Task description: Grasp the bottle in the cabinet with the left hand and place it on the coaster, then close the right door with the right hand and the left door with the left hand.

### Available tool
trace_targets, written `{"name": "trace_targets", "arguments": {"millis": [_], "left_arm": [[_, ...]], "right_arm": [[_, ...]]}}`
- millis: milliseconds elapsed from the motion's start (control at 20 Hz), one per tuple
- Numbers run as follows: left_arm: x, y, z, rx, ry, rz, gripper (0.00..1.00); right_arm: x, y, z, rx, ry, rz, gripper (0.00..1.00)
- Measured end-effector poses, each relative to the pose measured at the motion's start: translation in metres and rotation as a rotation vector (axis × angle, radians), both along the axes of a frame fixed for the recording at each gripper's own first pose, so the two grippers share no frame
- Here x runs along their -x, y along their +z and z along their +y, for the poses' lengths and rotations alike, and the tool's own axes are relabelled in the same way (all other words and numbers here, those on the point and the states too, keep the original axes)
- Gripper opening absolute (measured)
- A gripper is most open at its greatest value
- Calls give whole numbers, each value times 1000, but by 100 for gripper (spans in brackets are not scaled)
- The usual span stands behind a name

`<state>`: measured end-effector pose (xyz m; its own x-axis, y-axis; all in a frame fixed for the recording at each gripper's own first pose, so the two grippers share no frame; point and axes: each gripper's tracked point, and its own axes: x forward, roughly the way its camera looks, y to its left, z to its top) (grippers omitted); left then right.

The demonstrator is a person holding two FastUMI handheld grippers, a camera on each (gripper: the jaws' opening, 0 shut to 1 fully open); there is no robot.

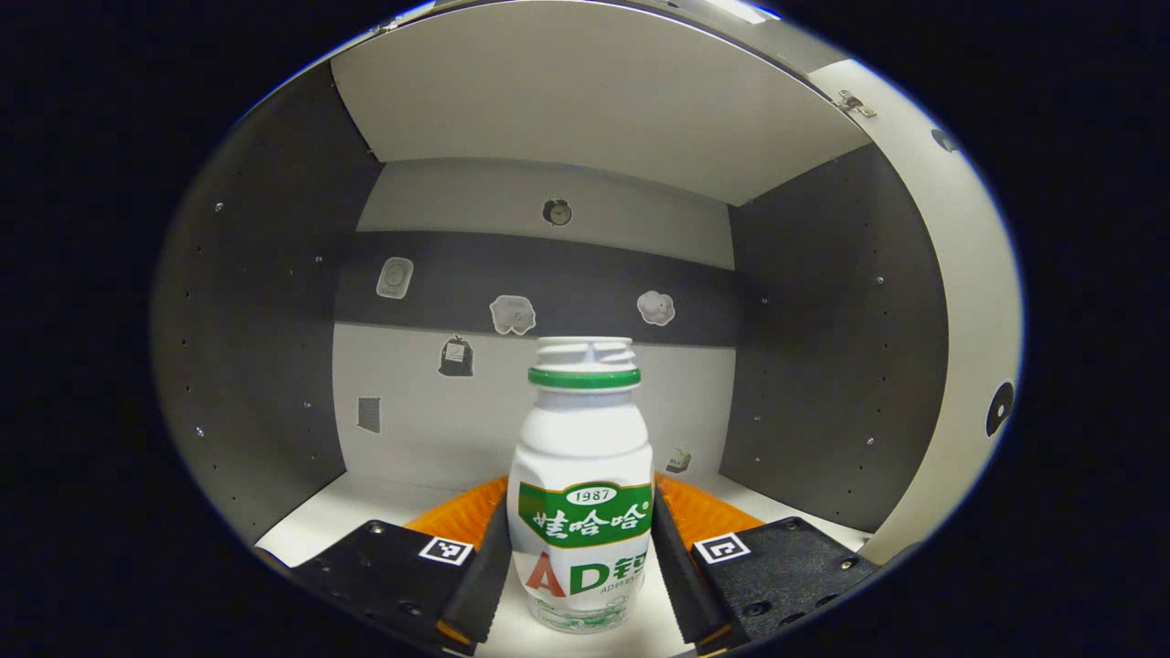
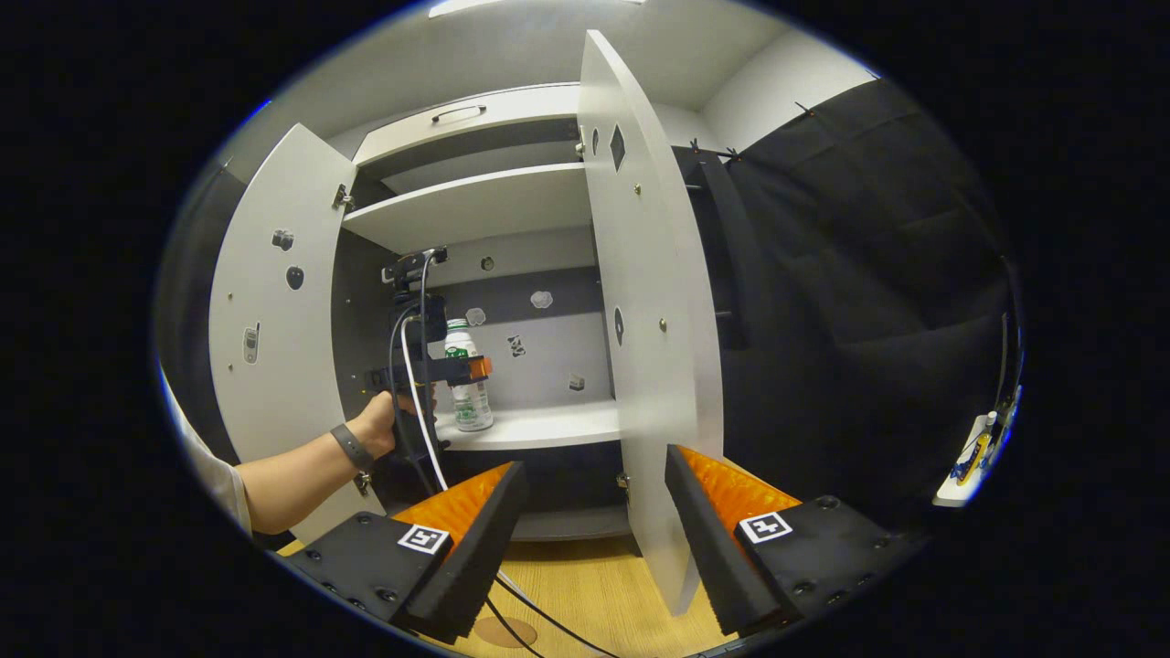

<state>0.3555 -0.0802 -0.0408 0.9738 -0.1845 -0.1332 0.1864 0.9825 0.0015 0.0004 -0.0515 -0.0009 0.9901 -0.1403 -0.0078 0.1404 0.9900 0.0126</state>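
Closest to my left gripper (image 1: 582,557) stands the bottle (image 1: 581,493), upright on the cabinet shelf (image 1: 366,503), its label facing me. Both black pads flank its lower body and look to be touching it, so I judge the gripper closed on the bottle, though it sits on the shelf, not yet lifted.

From the right gripper view I see the left door (image 2: 274,347) swung wide to the left of the bottle, a hand (image 2: 379,425) holding the left gripper at the bottle, and the right door (image 2: 649,320) open to the bottle's right. My right gripper (image 2: 594,548) hangs open and empty, well back from the bottle, above the wooden bench (image 2: 585,594), waiting for its door. A round brown disc (image 2: 505,632) at the bench edge may be the coaster.
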Motion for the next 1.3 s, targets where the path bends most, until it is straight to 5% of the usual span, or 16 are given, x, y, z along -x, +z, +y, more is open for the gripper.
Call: {"name": "trace_targets", "arguments": {"millis": [600,800,1300], "left_arm": [[70,48,20,47,-45,-80,72],[123,65,25,41,-82,-103,74],[244,4,35,39,-65,-82,74]], "right_arm": [[10,-4,19,19,53,22,100],[15,-3,31,14,86,23,100],[33,11,52,19,160,-4,100]]}}
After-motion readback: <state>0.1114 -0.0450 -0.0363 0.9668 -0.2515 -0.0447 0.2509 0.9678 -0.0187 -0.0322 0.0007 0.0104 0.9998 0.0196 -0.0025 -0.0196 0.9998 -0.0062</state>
